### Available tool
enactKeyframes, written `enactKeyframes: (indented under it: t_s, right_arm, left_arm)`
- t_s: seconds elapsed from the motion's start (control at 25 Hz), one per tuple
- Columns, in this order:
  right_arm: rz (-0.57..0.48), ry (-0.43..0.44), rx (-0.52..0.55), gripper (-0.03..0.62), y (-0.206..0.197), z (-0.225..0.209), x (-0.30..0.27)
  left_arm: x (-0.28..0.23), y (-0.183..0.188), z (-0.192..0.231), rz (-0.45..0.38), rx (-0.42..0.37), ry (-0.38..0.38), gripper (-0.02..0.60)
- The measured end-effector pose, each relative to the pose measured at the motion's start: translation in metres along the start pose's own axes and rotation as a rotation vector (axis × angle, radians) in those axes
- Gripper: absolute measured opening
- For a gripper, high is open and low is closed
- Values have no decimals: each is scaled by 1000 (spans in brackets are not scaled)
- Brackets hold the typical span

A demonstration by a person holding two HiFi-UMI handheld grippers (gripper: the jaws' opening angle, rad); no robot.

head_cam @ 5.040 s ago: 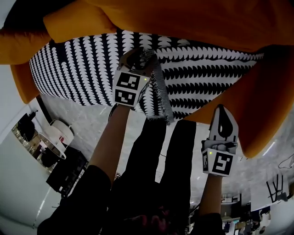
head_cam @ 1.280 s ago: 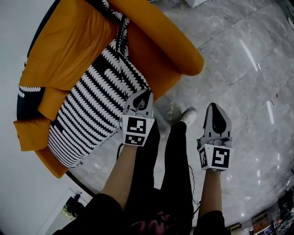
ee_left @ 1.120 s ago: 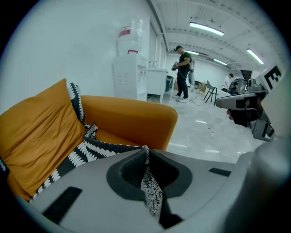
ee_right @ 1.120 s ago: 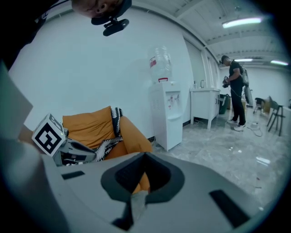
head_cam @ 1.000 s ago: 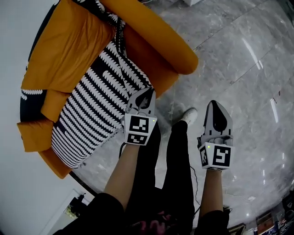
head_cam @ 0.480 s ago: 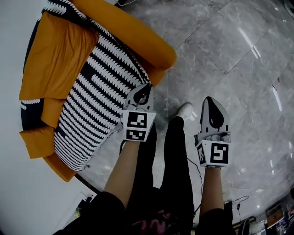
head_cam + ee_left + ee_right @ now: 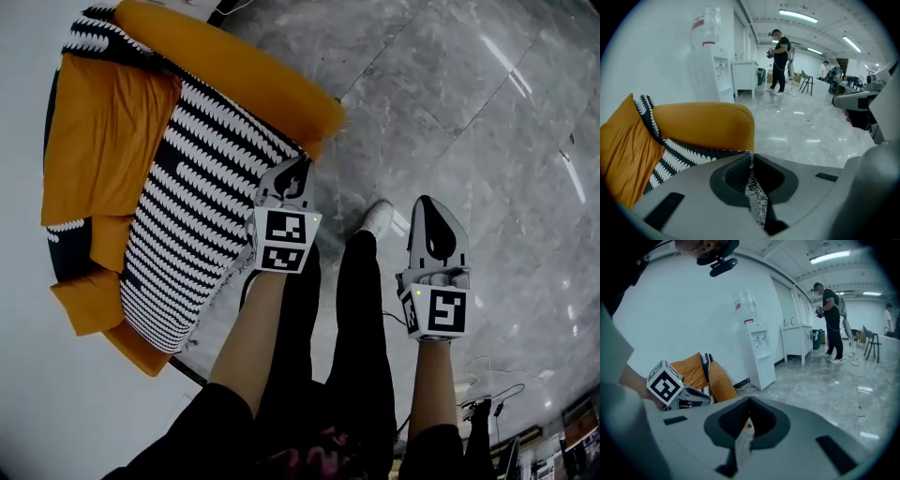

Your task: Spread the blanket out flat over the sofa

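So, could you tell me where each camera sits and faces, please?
Head view: head-mounted, steeply down at sofa and blanket; forearms, legs, left gripper, right gripper show.
Left gripper view: on left gripper, across sofa arm into room; fingers pinch blanket.
Right gripper view: on right gripper, toward the wall; left gripper's cube shows.
Gripper views share the water dispenser.

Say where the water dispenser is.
In the left gripper view, upper left: the water dispenser stands against the wall, beyond the sofa, beside a white cabinet.

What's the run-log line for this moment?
left gripper: shut on blanket edge | right gripper: shut, empty, over floor | blanket: draped on sofa seat
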State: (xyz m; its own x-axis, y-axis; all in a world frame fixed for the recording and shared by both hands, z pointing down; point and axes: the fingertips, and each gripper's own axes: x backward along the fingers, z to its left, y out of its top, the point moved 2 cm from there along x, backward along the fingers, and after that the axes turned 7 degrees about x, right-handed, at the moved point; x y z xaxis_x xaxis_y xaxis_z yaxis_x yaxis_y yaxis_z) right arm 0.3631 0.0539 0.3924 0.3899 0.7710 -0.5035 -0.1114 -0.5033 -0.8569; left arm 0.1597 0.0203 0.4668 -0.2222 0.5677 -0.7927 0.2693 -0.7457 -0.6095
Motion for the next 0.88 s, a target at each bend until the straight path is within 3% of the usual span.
enactKeyframes:
  t_s: [0.4, 0.88]
  right_arm:
    - [18, -54, -63, 20, -24, -37, -8]
    - [62, -68, -73, 20, -61, -54, -11]
  left_arm:
    - [-49, -13, -12, 84, -78, -10, 26]
    - [-97, -42, -12, 160, -48, -2, 26]
